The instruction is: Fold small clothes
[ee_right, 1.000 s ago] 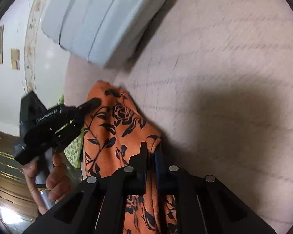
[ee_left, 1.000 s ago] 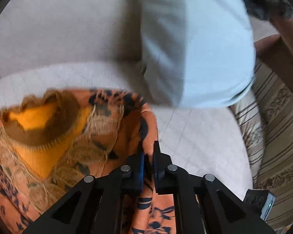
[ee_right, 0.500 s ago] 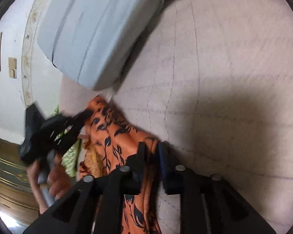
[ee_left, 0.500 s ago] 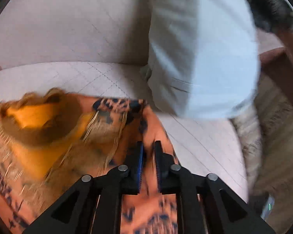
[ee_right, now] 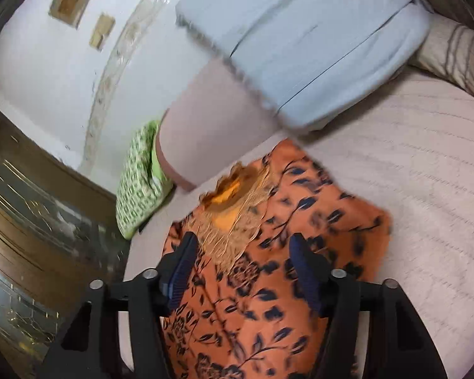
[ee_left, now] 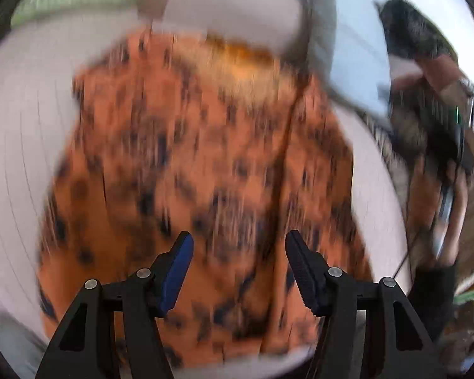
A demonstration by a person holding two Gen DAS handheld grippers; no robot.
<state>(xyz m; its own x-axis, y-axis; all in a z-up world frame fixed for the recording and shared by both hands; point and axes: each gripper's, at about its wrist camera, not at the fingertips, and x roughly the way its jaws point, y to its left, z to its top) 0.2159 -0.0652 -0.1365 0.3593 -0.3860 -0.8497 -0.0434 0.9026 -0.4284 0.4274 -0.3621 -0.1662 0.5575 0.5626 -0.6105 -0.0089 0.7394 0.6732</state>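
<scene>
An orange garment with a dark floral print [ee_left: 205,164] lies spread on a pale quilted cushion [ee_left: 19,158]. In the right wrist view the garment [ee_right: 284,278] shows a yellow neckline with tan fringe [ee_right: 233,208]. My left gripper [ee_left: 238,249] is open above the garment and holds nothing; that view is blurred. My right gripper [ee_right: 241,252] is open above the garment near the neckline, also empty. The person's other hand with the right gripper [ee_left: 442,145] shows at the right of the left wrist view.
A light blue cushion [ee_right: 303,38] leans at the back of the pale seat [ee_right: 426,145]. A green patterned cloth [ee_right: 139,180] lies at the seat's left edge. A white wall and a dark wooden cabinet [ee_right: 31,221] stand to the left.
Both grippers were shut on the garment's edge and have opened and let it go. The garment now lies spread flat. Both grippers have pulled back above it.
</scene>
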